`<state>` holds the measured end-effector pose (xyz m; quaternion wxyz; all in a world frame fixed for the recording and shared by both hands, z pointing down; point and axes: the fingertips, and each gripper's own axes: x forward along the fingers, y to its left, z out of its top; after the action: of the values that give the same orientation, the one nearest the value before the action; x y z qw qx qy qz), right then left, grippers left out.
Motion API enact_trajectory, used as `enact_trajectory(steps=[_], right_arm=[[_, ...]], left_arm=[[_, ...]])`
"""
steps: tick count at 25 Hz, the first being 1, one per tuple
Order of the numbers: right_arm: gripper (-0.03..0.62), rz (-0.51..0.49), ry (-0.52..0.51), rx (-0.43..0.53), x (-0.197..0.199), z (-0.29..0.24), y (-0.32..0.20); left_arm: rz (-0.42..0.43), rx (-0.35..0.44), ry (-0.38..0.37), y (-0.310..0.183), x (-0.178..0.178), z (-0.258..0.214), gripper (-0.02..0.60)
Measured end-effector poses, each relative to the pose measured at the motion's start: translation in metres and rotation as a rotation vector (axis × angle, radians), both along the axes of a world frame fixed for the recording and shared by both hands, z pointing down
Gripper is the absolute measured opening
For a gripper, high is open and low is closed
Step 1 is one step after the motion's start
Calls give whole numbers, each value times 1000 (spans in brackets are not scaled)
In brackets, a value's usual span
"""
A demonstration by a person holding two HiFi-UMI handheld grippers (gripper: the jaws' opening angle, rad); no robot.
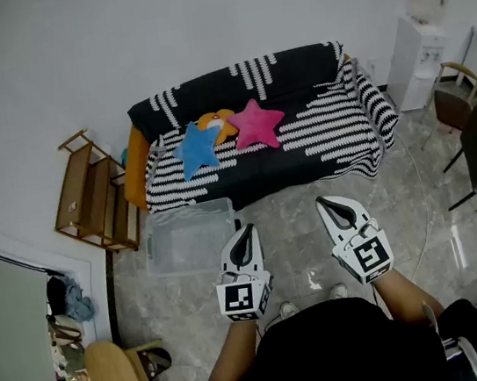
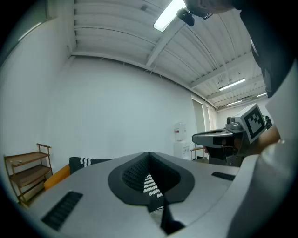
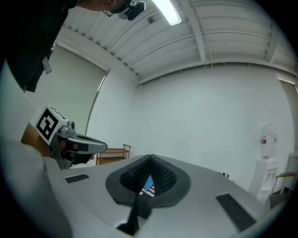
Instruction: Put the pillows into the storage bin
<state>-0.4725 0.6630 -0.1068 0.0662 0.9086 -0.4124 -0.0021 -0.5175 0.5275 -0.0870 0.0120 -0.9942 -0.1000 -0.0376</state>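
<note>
Clear storage bin (image 1: 188, 237) before striped sofa (image 1: 317, 122); left gripper (image 1: 245, 233), right gripper (image 1: 325, 205), jaws closed, empty.

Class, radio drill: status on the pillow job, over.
Left hand-held gripper and right hand-held gripper shut, empty. Blue pillow, pink pillow, orange pillow on sofa. Storage bin empty on floor. No obstruction seen.
</note>
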Motion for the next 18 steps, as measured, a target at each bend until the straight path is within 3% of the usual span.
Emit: enact_trajectory(steps=[11, 18], right_arm=[[12, -17, 9, -11, 5, 2, -26], [15, -10, 88, 3, -3, -7, -57]], left_arm=[[1, -1, 6, -20, 4, 4, 17], [-51, -18, 4, -72, 1, 5, 18]])
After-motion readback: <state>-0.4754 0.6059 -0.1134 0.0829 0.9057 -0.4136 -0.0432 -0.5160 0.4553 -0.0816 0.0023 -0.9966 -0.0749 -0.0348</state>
